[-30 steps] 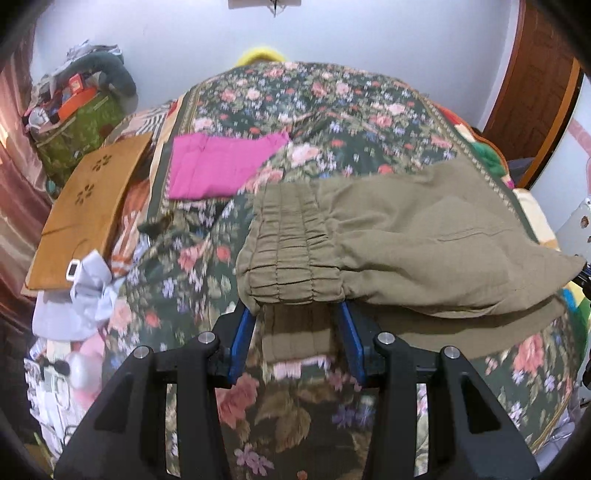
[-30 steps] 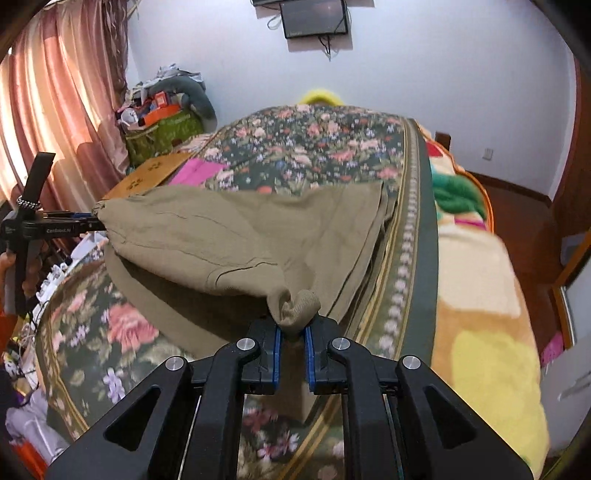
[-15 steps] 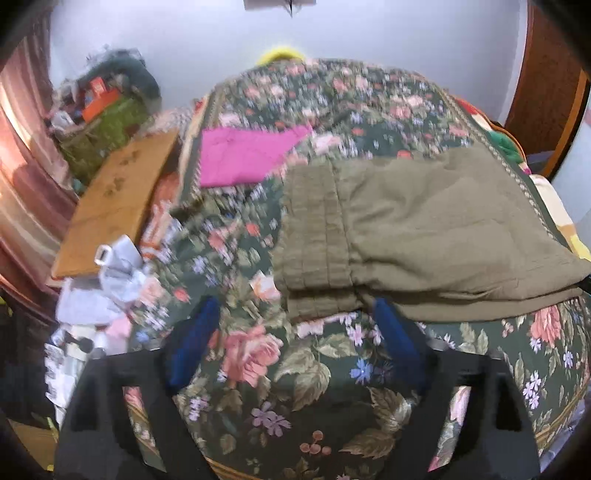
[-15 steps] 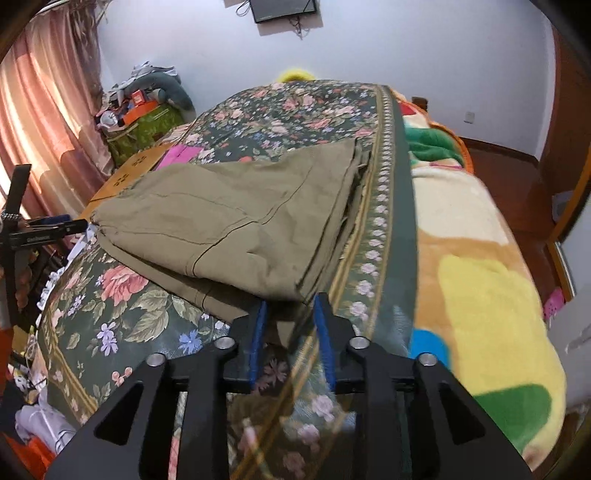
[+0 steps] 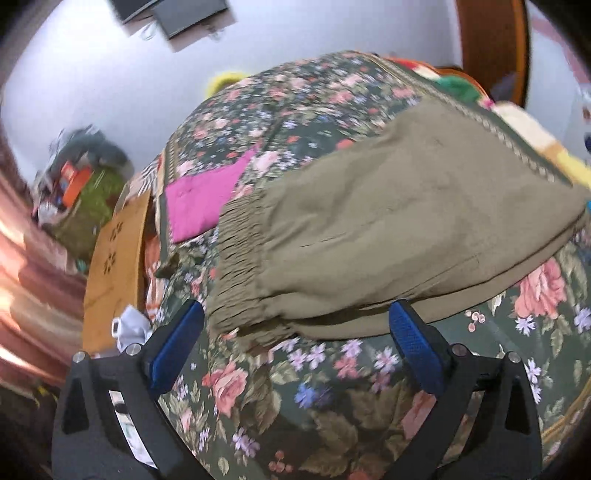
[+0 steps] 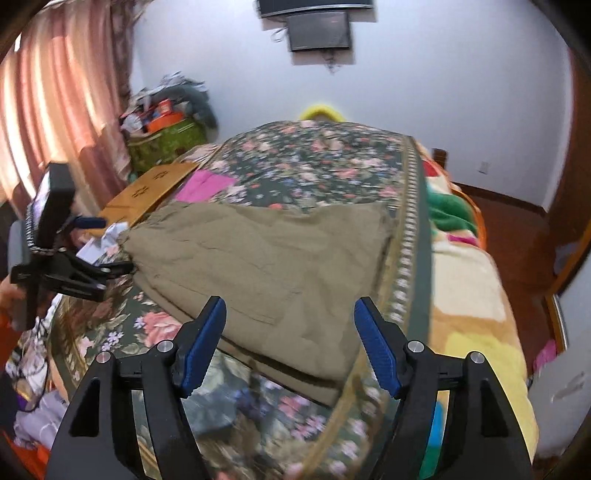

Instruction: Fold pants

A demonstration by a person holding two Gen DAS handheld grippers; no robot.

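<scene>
The olive pants (image 5: 388, 236) lie folded on the floral bedspread (image 5: 332, 398), with the gathered elastic waistband (image 5: 240, 269) at their left end. My left gripper (image 5: 295, 332) is wide open and empty, just in front of the waistband edge. In the right wrist view the pants (image 6: 266, 266) lie flat in a layered stack. My right gripper (image 6: 290, 328) is wide open and empty, just short of their near edge. The left gripper also shows at the left (image 6: 96, 271), beside the waistband.
A folded pink cloth (image 5: 201, 199) lies on the bed beyond the pants. A brown cardboard sheet (image 5: 118, 258) and clutter sit off the bed's left side. A colourful blanket (image 6: 469, 302) covers the right side. A wall screen (image 6: 319, 31) hangs at the far wall.
Both grippers let go of the pants, opened wide and drew back. The raised fold has dropped flat onto the lower layer.
</scene>
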